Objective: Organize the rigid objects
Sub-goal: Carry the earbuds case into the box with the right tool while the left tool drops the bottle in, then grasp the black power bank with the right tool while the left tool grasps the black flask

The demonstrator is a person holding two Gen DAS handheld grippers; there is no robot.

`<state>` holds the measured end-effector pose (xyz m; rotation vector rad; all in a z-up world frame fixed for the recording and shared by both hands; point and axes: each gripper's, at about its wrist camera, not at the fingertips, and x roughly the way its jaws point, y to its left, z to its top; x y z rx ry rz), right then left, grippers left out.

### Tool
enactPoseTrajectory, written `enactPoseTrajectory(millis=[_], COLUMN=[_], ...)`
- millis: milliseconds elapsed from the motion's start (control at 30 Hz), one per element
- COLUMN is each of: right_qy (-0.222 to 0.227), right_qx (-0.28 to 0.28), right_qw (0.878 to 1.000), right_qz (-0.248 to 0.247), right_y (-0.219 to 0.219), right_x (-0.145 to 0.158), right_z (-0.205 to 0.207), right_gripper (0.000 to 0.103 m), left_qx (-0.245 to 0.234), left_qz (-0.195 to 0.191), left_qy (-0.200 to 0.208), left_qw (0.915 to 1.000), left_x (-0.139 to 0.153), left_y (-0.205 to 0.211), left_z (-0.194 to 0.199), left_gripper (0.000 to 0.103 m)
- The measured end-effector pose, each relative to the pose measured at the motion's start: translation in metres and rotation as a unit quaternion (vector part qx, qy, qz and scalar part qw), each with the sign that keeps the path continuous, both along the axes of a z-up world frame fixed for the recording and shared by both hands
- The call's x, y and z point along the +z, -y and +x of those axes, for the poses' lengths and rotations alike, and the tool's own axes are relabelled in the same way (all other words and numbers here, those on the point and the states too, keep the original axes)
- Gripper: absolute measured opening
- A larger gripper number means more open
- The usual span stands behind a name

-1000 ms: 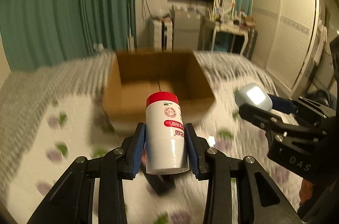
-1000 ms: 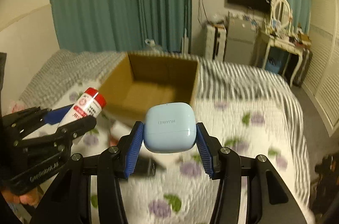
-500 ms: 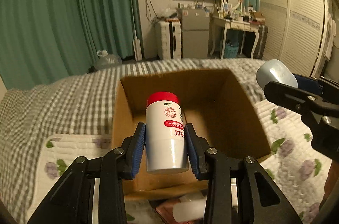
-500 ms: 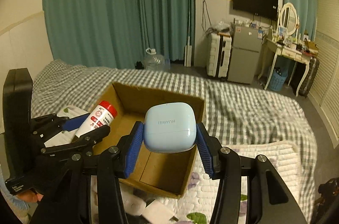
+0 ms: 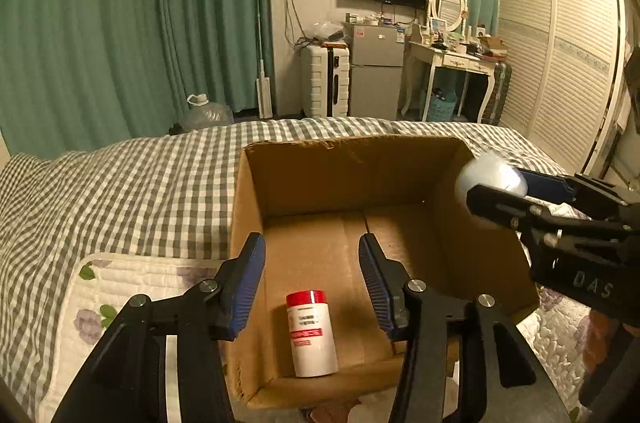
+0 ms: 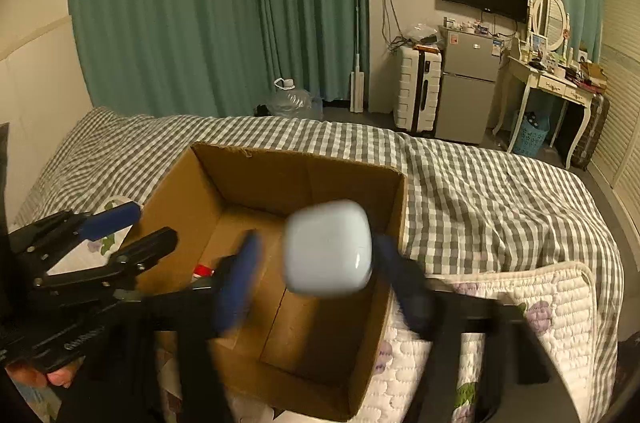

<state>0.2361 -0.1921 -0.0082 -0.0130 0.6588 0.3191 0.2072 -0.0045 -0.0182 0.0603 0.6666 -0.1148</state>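
Brown corrugated cardboard box (image 5: pixel 348 179) as landmark, plain tan inside. On box floor: white cylindrical bottle (image 5: pixel 312 333), red cap, red label band. Above box: pale blue rounded earbud case (image 6: pixel 327 247), glossy, blurred. Left gripper (image 5: pixel 312 281): black frame, blue finger pads (image 5: pixel 248 283). Right gripper (image 6: pixel 316 279): black, blue pads, blurred. Under box: grey-and-white checked bedspread (image 5: pixel 132 183); beside box, white quilted cover (image 6: pixel 520 307) with purple flowers, green leaves. Behind box: teal pleated curtains (image 5: pixel 120 23), cream wall.
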Motion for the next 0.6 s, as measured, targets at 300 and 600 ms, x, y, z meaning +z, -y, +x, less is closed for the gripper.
enactPoseTrajectory(millis=[300, 600], right_qy=[0.043, -0.038], right_qx=[-0.018, 0.004], right_qw=[0.999, 0.999], right_qz=[0.011, -0.021], right_y=[0.03, 0.002], right_x=[0.015, -0.051], right_z=[-0.075, -0.145], right_gripper=[0.08, 0.08], left_qx=[0.028, 0.05], left_qz=[0.017, 0.016], left_qy=[0.007, -0.049], left_qw=[0.9994, 0.9974], left_x=[0.017, -0.019], left_y=[-0.006, -0.017], left_z=[-0.053, -0.126], left_gripper=[0.052, 0.052])
